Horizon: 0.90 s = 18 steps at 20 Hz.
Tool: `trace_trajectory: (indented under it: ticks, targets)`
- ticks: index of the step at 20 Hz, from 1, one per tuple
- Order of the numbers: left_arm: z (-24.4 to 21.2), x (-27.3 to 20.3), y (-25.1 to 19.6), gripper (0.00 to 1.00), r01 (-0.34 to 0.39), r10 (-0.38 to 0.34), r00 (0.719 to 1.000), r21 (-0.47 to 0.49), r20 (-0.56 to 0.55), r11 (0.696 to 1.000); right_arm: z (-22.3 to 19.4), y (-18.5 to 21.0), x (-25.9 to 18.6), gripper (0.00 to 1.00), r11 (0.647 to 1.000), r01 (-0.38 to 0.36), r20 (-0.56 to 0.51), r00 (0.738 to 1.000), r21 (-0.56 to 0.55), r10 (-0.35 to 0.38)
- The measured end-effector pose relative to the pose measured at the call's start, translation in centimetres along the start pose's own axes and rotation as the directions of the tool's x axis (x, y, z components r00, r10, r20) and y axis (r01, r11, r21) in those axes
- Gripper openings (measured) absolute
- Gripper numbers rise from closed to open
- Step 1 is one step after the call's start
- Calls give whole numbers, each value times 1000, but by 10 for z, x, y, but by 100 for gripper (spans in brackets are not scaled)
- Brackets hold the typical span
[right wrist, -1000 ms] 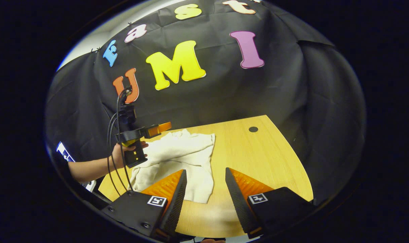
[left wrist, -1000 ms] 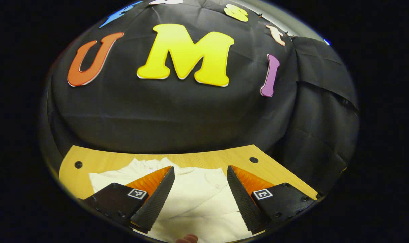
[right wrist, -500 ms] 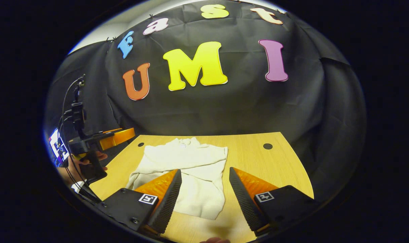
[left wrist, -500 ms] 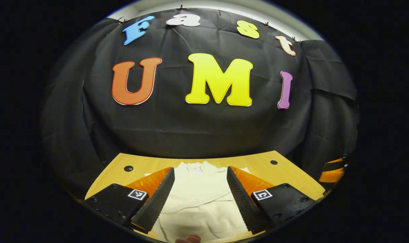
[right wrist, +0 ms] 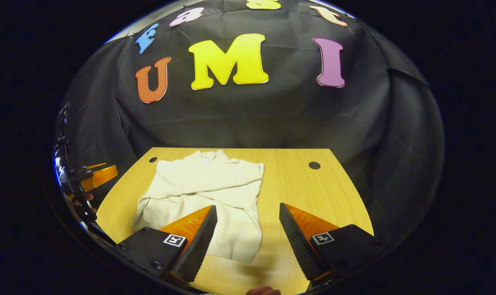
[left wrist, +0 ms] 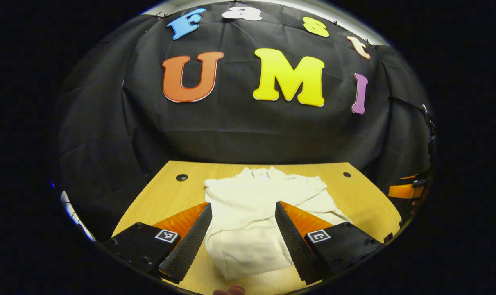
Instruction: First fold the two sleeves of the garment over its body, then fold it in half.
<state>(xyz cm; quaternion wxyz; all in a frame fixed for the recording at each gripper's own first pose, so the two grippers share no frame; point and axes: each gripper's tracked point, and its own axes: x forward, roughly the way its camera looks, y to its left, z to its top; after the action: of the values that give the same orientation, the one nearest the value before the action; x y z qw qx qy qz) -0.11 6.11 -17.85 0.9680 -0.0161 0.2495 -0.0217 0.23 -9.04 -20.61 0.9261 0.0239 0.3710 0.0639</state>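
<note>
A cream garment [left wrist: 256, 205] lies flat on the wooden table [left wrist: 157, 200], collar toward the far wall, both sleeves lying crossed over its body. My left gripper [left wrist: 243, 204] hovers open above its near half and holds nothing. In the right gripper view the garment [right wrist: 207, 188] lies left of centre. My right gripper [right wrist: 248, 206] is open and empty over its near right edge. The left gripper [right wrist: 96, 174] hangs off the table's left side, a hand [right wrist: 82, 200] below it. The right gripper [left wrist: 403, 190] shows at the far right.
The table [right wrist: 309, 188] has bare wood to the right of the garment. Small round holes sit near its far corners [left wrist: 181, 177] [right wrist: 314, 165]. Black cloth walls stand close behind and beside the table.
Both grippers have drawn back from the garment, so more of the table shows. In the right gripper view the left gripper has slid from over the garment out to the far left.
</note>
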Motion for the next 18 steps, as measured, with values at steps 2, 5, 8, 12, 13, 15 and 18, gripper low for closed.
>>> trace_trajectory:
  ticks: [2, 5, 8, 12, 13, 15, 18]
  targets:
    - [-30, -4, 5, 98, 18, -20, 997, -24, -77, 1000, -22, -5, 4, 95, 1000, 8, -71, 997, 8, -7]
    - [-87, -10, 8, 98, 52, -62, 975, -53, -212, 997, -66, -12, 4, 95, 999, 24, -194, 981, 25, -18]
    - [-138, -16, 10, 99, 66, -92, 930, -83, -357, 994, -105, -17, 6, 95, 998, 40, -307, 951, 48, -24]
    - [-169, -17, 2, 99, 55, -141, 873, -193, -467, 980, -139, -12, 11, 96, 995, 60, -415, 910, 74, -24]
    - [-172, -16, 1, 98, 45, -147, 863, -216, -483, 975, -145, -6, 14, 96, 995, 56, -434, 901, 79, -16]
    - [-189, -5, 8, 97, 20, -148, 840, -243, -522, 970, -156, -4, 23, 97, 996, 61, -464, 886, 63, -25]
    - [-194, -6, 6, 97, -4, -154, 810, -268, -565, 963, -171, 0, 37, 94, 997, 67, -509, 860, 49, -33]
